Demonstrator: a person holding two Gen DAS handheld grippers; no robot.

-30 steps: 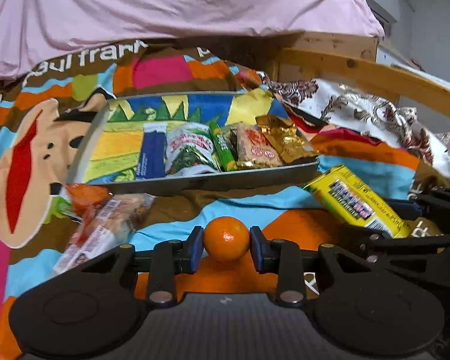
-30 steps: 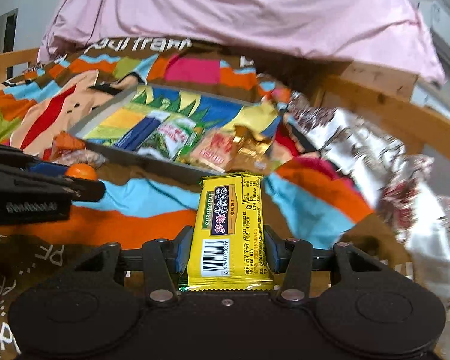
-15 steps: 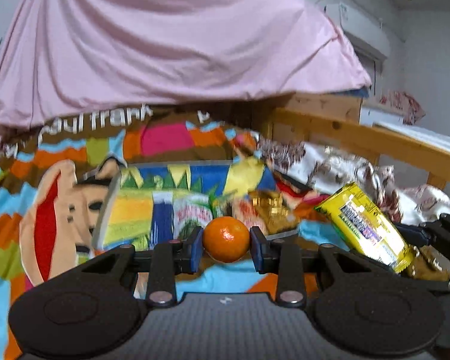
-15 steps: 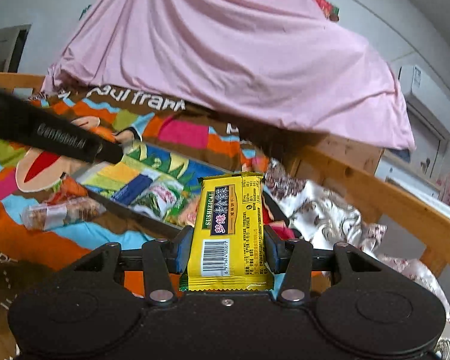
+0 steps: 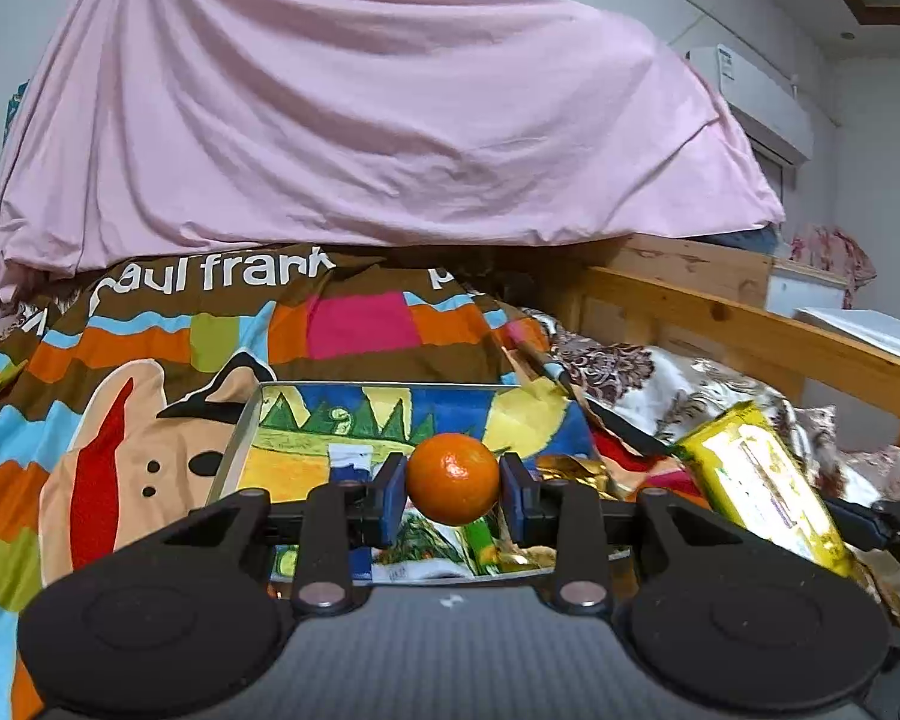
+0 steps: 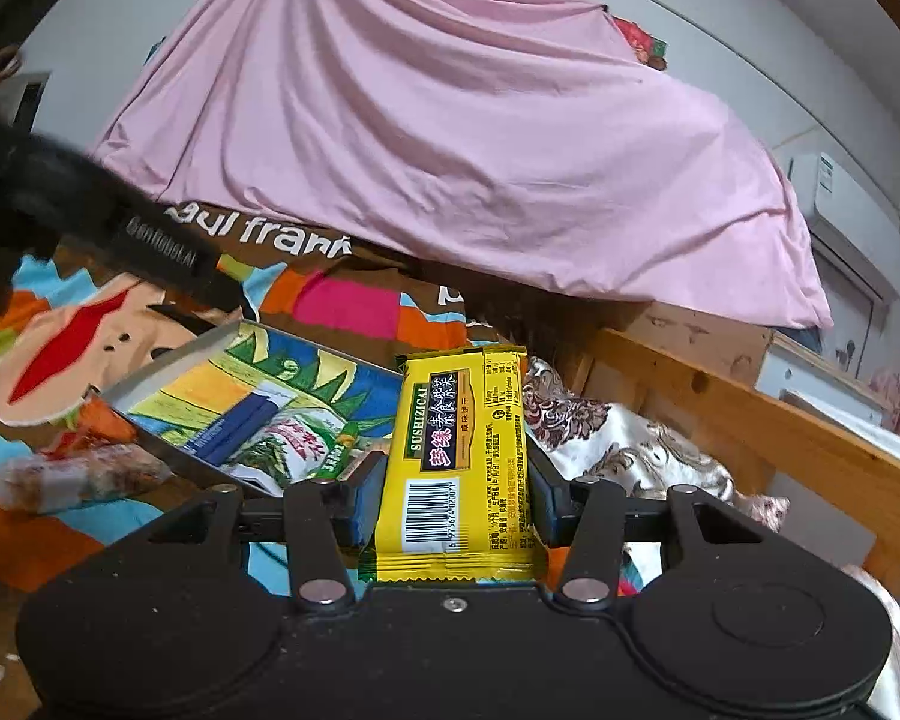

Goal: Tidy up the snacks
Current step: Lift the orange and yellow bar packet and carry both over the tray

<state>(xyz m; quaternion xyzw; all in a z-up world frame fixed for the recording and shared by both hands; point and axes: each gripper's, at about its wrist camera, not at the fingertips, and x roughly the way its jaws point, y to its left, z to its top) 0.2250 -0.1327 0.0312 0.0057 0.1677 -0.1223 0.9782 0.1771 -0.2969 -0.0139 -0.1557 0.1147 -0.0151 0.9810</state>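
My left gripper [image 5: 452,495] is shut on a small orange mandarin [image 5: 452,479], held in the air in front of the metal tray [image 5: 243,438]. The tray has a colourful painted floor and holds several snack packets, among them a blue one [image 6: 234,429] and a green-and-white one [image 6: 291,441]. My right gripper [image 6: 456,504] is shut on a yellow snack packet [image 6: 457,456], which stands upright between the pads, to the right of the tray [image 6: 168,363]. The same yellow packet [image 5: 756,489] shows at the right of the left wrist view. The left gripper's black body [image 6: 90,222] crosses the upper left of the right wrist view.
A clear-wrapped snack [image 6: 78,477] and an orange packet [image 6: 99,420] lie on the colourful blanket [image 5: 354,324] left of the tray. A pink sheet [image 5: 360,102] hangs behind. A wooden bed rail [image 6: 750,420] and a floral cloth [image 6: 630,450] border the right.
Both grippers have risen and tilted upward with their loads, so the tray sits lower in view and more of the pink sheet shows. The grips have not changed.
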